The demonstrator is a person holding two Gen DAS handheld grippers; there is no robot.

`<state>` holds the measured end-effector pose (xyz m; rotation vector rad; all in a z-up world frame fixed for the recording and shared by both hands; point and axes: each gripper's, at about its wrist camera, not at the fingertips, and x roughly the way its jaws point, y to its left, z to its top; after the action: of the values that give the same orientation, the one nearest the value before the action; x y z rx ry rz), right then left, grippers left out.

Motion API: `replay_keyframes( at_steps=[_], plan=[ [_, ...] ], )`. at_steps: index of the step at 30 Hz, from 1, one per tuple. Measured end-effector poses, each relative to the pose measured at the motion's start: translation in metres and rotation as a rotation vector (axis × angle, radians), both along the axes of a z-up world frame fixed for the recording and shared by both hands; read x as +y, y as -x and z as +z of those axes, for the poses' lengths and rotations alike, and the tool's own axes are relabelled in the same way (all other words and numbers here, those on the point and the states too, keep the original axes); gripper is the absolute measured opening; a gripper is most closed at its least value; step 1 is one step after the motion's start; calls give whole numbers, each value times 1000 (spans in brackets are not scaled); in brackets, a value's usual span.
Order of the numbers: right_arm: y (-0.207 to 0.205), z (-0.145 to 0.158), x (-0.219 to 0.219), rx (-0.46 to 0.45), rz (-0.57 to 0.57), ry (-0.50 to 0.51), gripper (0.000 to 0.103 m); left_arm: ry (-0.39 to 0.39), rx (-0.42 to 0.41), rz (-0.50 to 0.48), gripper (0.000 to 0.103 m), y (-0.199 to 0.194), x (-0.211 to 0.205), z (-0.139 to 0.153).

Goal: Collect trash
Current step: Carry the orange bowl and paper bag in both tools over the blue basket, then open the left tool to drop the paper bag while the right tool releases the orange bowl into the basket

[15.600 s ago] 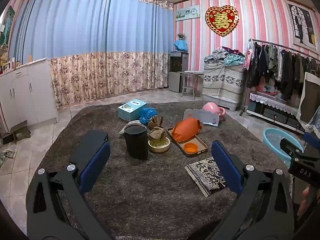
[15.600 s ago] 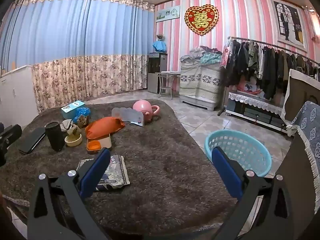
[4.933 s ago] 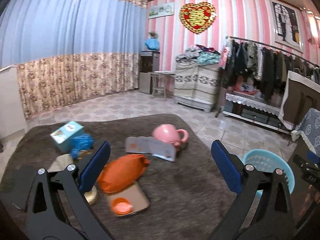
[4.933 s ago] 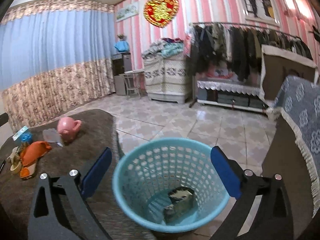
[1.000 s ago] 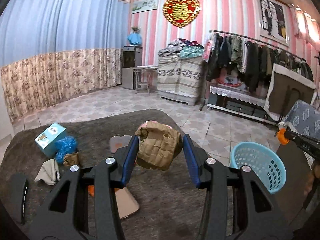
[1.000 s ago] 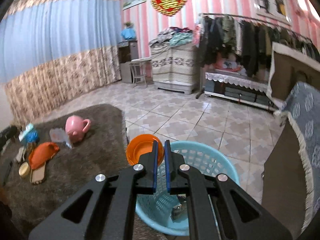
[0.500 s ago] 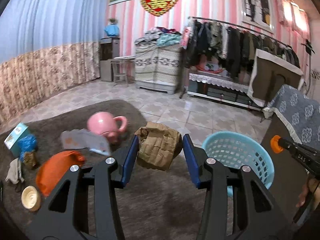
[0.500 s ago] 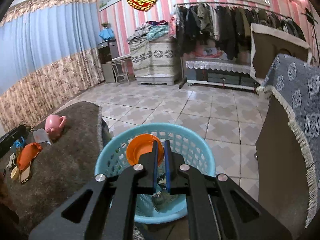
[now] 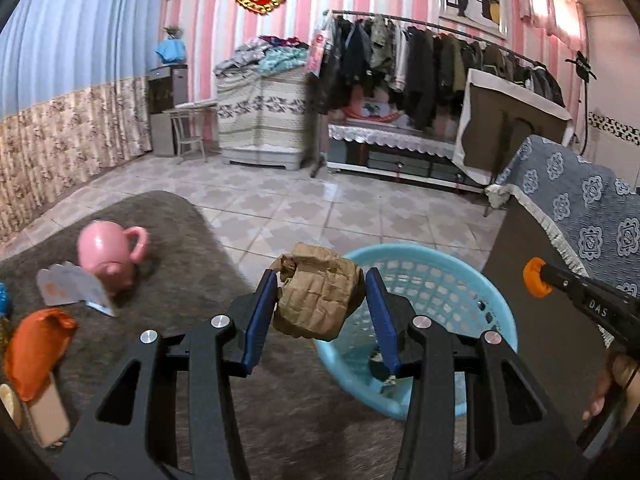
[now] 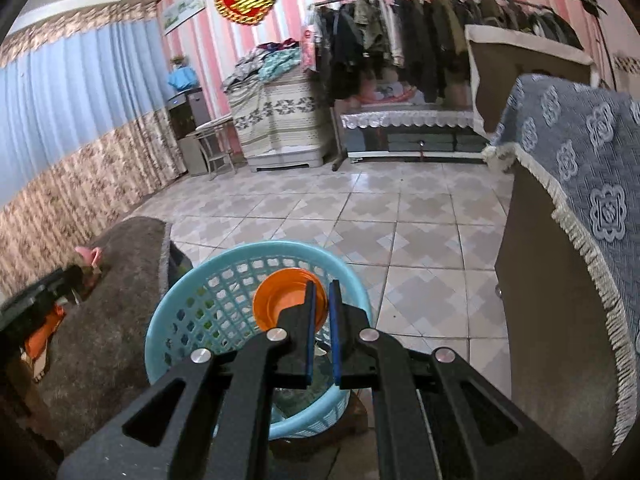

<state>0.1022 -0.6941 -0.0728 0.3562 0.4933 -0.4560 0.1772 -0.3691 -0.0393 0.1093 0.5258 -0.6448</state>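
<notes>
My left gripper (image 9: 321,295) is shut on a crumpled brown paper bag (image 9: 318,298), held in the air at the left rim of the light blue basket (image 9: 448,280). My right gripper (image 10: 322,292) is shut on the rim of a small orange lid (image 10: 280,300) and hangs over the same basket (image 10: 200,304). In the left wrist view the right gripper's tip with the orange lid (image 9: 534,278) shows at the right, held by a person's hand (image 9: 616,384). Some dark trash lies on the basket's bottom.
A brown shaggy rug (image 9: 172,240) lies left of the basket with a pink mug (image 9: 106,254), an orange pouch (image 9: 34,346) and a grey card (image 9: 72,290) on it. A cabinet under a blue patterned cloth (image 10: 580,168) stands right of the basket. Tiled floor stretches beyond.
Both grippers have swung toward the basket and dropped lower. The paper bag now hangs at the basket's left rim, and the orange lid sits over the basket's middle.
</notes>
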Motion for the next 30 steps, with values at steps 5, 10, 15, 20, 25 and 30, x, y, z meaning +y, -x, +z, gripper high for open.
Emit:
replay_keyframes(
  at_steps=[5, 10, 15, 20, 25, 30],
  plan=[
    [-4, -5, -5, 1, -9, -21, 7, -24, 21, -65, 45, -5, -32, -15],
    [-10, -11, -14, 2, -18, -39, 7, -35, 31, -114, 45, -9, -59, -25],
    [-12, -13, -15, 8, -12, -41, 7, -41, 12, -112, 61, -13, -72, -25],
    [-23, -13, -6, 16, 12, -34, 7, -45, 2, -42, 75, -23, -58, -22],
    [-39, -13, 10, 31, 44, -15, 7, -30, -34, 89, 90, -32, -16, -10],
    [-55, -16, 24, 37, 66, -7, 7, -40, -76, 185, 96, -32, 17, 0]
  ],
)
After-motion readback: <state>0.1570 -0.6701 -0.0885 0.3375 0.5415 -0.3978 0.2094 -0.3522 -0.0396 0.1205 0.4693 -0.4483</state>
